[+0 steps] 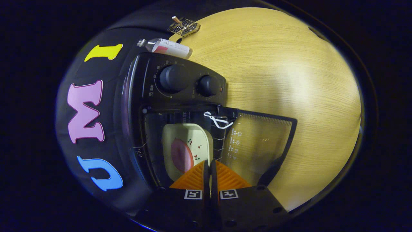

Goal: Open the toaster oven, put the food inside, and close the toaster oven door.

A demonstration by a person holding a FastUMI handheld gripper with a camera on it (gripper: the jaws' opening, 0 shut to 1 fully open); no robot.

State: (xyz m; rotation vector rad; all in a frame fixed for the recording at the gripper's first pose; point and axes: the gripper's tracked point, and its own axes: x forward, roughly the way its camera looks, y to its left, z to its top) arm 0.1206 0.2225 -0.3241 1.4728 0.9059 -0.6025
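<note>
Hanging just short of the oven mouth, the gripper (207, 167) was seen with its two orange fingers (192, 178) brought together, only a thin dark slit left between the pads and nothing held in it. Straight beyond the fingertips, the cream plate (196, 141) was found resting inside the toaster oven (180, 106), its near rim touching or just beside the tips; which of the two could not be told. On the plate, a round pink slice of food (181, 155) was laid. The cavity was bounded tightly by black walls on either side of the plate, so little spare room was offered there. The glass door (257, 145) was swung fully open, lying out to one side of the fingers over the wooden table (289, 71), with a white cord (217, 120) looped at its hinge end. Two dials (173, 78) were set on the panel past the cavity. Farther off, a white tube (167, 47) and a small wire rack (184, 27) were left near the table's edge. Broad bare tabletop lay beyond the door's rim.
</note>
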